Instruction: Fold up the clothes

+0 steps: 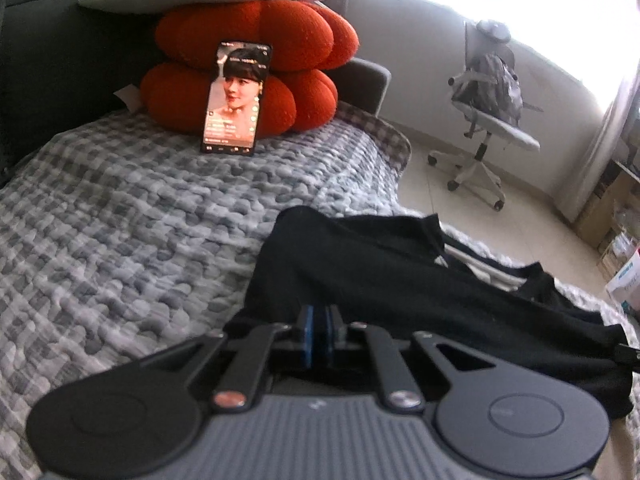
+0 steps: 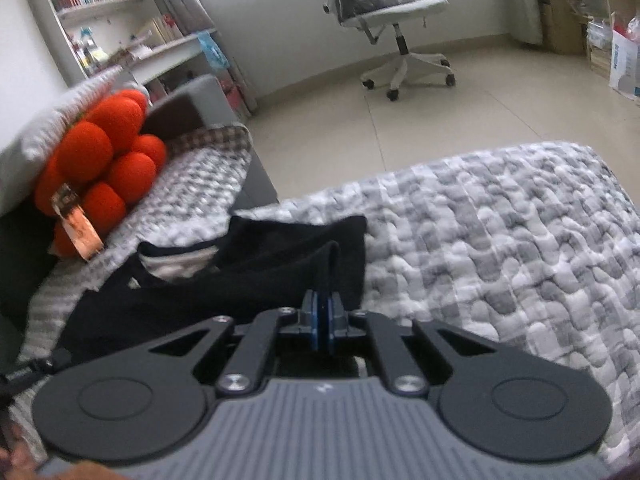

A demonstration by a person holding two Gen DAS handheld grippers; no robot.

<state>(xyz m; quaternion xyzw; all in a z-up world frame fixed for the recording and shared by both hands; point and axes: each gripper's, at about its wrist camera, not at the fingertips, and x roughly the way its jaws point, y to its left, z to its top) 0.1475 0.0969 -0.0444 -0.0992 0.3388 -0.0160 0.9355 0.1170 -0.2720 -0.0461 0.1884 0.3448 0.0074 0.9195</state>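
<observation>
Cloth, a black garment, lies on the checked blanket; the left gripper pinches its near edge to lift it. Opposite, the right gripper pinches another edge for folding.

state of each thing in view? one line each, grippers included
left gripper: shut on black garment
right gripper: shut on black garment
black garment: bunched on the quilt, not flat
phone: screen lit, propped against orange cushion
office chair: unoccupied, bag on seat
</observation>
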